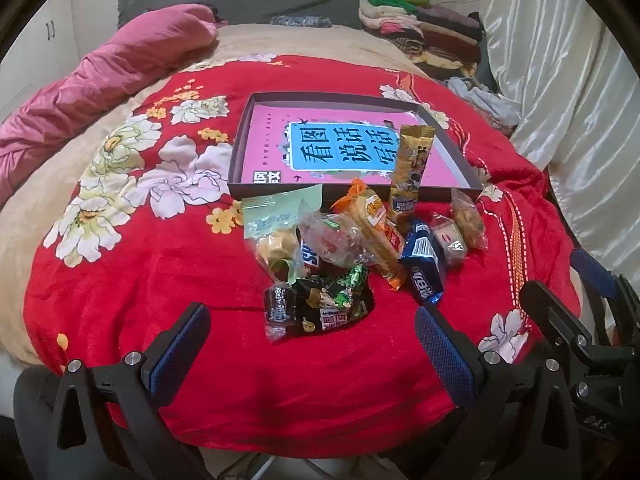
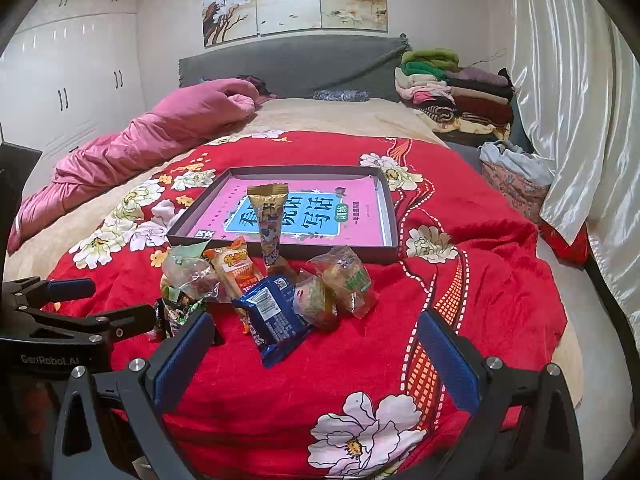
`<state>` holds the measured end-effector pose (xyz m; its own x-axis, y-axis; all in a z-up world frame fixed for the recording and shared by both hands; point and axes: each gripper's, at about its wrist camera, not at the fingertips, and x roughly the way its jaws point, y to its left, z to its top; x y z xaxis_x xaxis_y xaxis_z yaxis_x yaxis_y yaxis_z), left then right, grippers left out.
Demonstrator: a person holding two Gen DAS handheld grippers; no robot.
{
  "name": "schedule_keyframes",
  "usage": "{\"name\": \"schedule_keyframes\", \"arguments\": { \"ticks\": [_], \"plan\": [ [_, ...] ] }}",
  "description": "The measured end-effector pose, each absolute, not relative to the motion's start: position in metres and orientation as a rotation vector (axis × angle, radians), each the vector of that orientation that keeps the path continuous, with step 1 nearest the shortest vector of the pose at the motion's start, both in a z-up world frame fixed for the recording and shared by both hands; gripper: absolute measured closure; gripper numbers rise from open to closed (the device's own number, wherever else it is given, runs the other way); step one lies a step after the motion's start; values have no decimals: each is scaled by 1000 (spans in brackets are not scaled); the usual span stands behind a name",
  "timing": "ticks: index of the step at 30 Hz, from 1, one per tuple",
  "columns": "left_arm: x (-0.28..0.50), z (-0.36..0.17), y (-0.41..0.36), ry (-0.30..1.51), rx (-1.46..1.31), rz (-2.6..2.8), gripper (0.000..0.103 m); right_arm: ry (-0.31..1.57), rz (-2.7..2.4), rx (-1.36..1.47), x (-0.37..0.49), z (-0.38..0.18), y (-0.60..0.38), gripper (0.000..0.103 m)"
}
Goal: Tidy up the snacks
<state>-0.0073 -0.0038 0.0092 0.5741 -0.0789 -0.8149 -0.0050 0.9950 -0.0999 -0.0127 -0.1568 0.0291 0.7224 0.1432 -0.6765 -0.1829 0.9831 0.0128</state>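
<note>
Left claw (image 1: 312,334) hangs released and empty low over the red blanket (image 1: 160,300), fingers spread wide either side of the black packet (image 1: 332,308), seemingly lined up for a first pick; behind it the snacks (image 1: 360,240) lie heaped and overlapping just before the tray (image 1: 464,148), whose near wall stands between heap and pink floor; one gold packet (image 1: 412,172) leans over that wall (half in, half out); the blanket to the left lies free for sliding.

Right claw (image 2: 316,344) is likewise released and holds nothing, its fingers framing the blue packet (image 2: 276,316) that juts nearest; two clear-wrapped cakes (image 2: 332,284) sit just beside it; bare blanket to the right gives easy room, while the left claw crowds the other side, so I judge a lift over the tray's near edge safer than a sideways sweep.
</note>
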Motion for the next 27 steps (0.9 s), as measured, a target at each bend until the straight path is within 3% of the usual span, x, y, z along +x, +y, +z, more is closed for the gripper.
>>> {"name": "schedule_keyframes", "arguments": {
  "ticks": [27],
  "plan": [
    [-9, 8, -5, 959, -104, -59, 1, 743, 174, -49, -11, 28, -159, 0]
  ]
}}
